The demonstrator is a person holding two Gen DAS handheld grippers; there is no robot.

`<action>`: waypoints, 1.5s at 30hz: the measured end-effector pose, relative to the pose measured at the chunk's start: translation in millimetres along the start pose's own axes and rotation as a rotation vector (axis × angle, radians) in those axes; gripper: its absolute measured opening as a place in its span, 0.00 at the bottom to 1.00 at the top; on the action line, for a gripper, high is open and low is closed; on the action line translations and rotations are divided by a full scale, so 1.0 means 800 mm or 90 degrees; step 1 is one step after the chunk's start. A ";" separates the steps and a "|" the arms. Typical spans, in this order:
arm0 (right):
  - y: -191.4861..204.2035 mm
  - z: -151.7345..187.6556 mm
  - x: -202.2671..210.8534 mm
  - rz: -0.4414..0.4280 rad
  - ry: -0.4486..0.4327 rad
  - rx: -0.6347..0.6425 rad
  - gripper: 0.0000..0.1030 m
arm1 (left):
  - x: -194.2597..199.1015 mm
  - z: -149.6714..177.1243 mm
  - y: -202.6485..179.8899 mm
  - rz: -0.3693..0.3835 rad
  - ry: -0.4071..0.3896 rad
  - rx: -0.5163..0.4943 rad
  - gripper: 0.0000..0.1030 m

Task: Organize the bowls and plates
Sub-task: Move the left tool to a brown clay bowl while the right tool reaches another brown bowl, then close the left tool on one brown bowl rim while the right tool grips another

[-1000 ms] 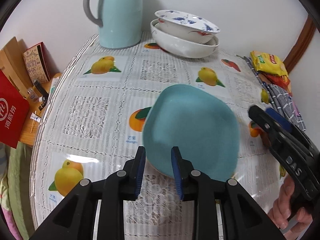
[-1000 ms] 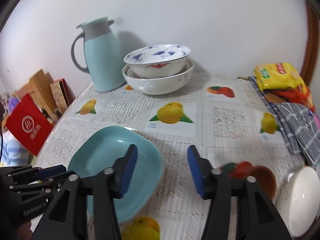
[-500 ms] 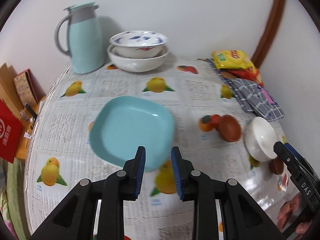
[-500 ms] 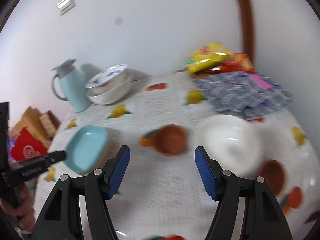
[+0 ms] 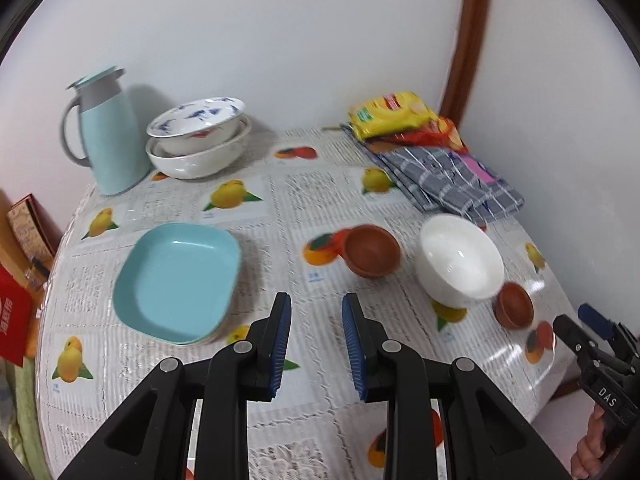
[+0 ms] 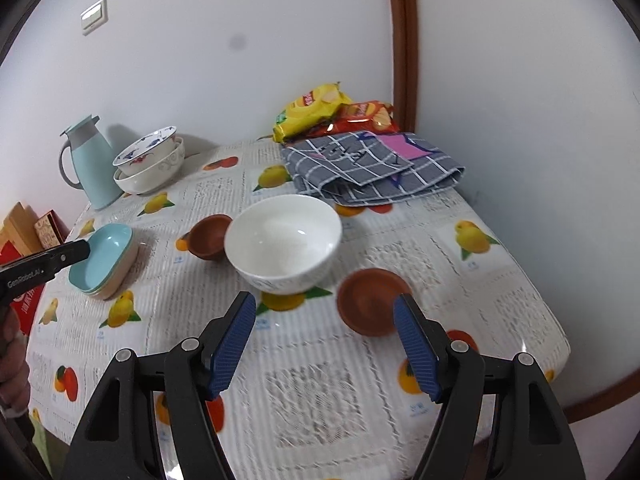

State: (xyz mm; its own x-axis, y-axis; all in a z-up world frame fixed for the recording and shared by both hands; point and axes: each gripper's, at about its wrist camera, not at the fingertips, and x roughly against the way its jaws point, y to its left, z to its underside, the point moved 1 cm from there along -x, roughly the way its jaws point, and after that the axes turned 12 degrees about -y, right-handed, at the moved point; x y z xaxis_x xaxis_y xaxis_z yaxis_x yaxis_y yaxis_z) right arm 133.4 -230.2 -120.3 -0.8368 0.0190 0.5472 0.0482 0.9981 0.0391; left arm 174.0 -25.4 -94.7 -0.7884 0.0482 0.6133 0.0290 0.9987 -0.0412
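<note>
Two grippers hovered empty over the table [image 6: 500, 280]: the left gripper [image 5: 316, 338] with a narrow gap between its jaws, the right gripper [image 6: 324, 340] with jaws opening wide. Beyond the right one sat the white bowl [image 6: 284, 242]. Two brown bowls [image 6: 370, 300] flanked it, and the teal plate [image 5: 176, 280] lay well left of it.

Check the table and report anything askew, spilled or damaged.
Nothing spilled or broken. The patterned bowl sits tilted inside the larger white bowl by the jug, not nested flat. The snack bags and folded cloth share the table with the dishes.
</note>
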 end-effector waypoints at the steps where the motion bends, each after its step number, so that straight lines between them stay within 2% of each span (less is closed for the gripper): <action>1: -0.003 0.001 0.001 0.003 0.000 -0.001 0.69 | -0.002 0.000 -0.005 0.001 0.003 -0.005 0.24; 4: -0.020 0.005 0.004 0.026 -0.004 -0.007 0.69 | -0.012 0.000 -0.015 -0.002 0.023 -0.006 0.24; 7: -0.037 0.009 0.001 0.016 0.002 -0.032 0.69 | -0.020 0.001 -0.021 0.016 0.035 0.003 0.24; 14: -0.069 0.023 -0.024 0.037 0.039 -0.047 0.69 | -0.050 0.003 -0.031 0.005 0.058 0.010 0.24; 21: -0.097 0.035 -0.058 0.023 0.068 -0.105 0.69 | -0.083 -0.001 -0.030 0.001 0.066 0.032 0.24; 33: -0.106 0.045 -0.115 0.033 0.101 -0.118 0.68 | -0.157 -0.004 -0.030 0.025 0.111 0.060 0.25; 38: -0.106 0.047 -0.133 0.037 0.113 -0.121 0.65 | -0.188 -0.003 -0.029 0.032 0.130 0.066 0.31; 42: -0.106 0.047 -0.139 0.045 0.112 -0.118 0.62 | -0.209 -0.003 -0.031 0.039 0.143 0.071 0.31; 45: -0.104 0.045 -0.141 0.053 0.112 -0.107 0.55 | -0.221 -0.003 -0.033 0.047 0.150 0.074 0.31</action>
State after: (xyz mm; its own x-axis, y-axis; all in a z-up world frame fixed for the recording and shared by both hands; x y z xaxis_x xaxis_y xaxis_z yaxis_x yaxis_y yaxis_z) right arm 204.3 -313.4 -215.2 -0.7193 0.0751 0.6906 0.2146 0.9695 0.1181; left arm 314.0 -60.5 -200.4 -0.6215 0.1372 0.7713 0.0002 0.9846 -0.1750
